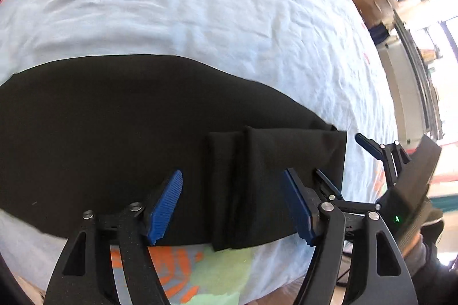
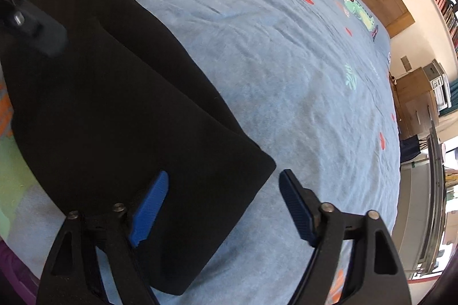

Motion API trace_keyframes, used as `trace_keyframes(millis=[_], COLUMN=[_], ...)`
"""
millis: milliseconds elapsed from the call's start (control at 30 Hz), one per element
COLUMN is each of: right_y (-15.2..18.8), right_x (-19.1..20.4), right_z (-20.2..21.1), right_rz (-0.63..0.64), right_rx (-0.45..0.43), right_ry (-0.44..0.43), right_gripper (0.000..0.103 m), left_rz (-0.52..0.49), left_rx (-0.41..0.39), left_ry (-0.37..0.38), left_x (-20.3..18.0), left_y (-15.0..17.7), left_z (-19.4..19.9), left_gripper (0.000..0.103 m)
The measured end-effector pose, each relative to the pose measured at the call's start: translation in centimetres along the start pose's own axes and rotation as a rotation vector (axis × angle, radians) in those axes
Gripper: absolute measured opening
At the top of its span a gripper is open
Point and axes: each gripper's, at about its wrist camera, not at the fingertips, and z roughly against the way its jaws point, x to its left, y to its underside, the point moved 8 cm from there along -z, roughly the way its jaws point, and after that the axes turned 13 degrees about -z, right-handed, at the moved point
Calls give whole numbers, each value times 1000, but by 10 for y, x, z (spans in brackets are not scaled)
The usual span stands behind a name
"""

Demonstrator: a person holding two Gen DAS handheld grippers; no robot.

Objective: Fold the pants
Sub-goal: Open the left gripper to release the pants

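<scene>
The black pants (image 1: 143,119) are lying folded on the bed sheet (image 1: 200,19); left gripper (image 1: 232,205) and right gripper (image 2: 223,205) are hovering wide, gripping nothing — maybe 1 fold remaining.

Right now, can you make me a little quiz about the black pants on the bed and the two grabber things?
1. True or false: the left gripper is squeezing the black pants.
2. What does the bed sheet show? A) red apples and green crocodiles B) yellow stars C) plain stripes
3. Fill in: the pads on the fingers of the right gripper are coloured ____.

Key:
1. False. Its fingers stand apart over the fabric, and nothing is pinched.
2. A
3. Blue
</scene>
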Motion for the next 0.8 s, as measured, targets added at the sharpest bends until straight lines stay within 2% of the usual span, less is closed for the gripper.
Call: trace_keyframes(millis=[133,233,333,467,600,667,800], right_y=[-14,-36,-60,-80,-84,-84,-81], right_x=[-3,14,50,109,156,176,200], right_z=[20,46,67,75,65,58,40], right_rz=[-1,33,203,487,657,707,734], right_rx=[-27,-107,-190,-263,-277,-268,-233], right_ry=[-21,-116,-195,-239,-276,-293,-317], right_gripper=[103,103,103,103,103,103,103], left_rz=[92,221,387,545,667,696,742], left_rx=[-55,-111,-164,-199,-250,-273,-328], left_ry=[-65,-116,-135,-215,-213,-204,-164], left_x=[40,84,131,176,201,212,227], left_y=[24,51,81,114,132,134,127], left_z=[35,60,80,92,97,100,107], left_gripper=[67,70,70,70,74,86,87])
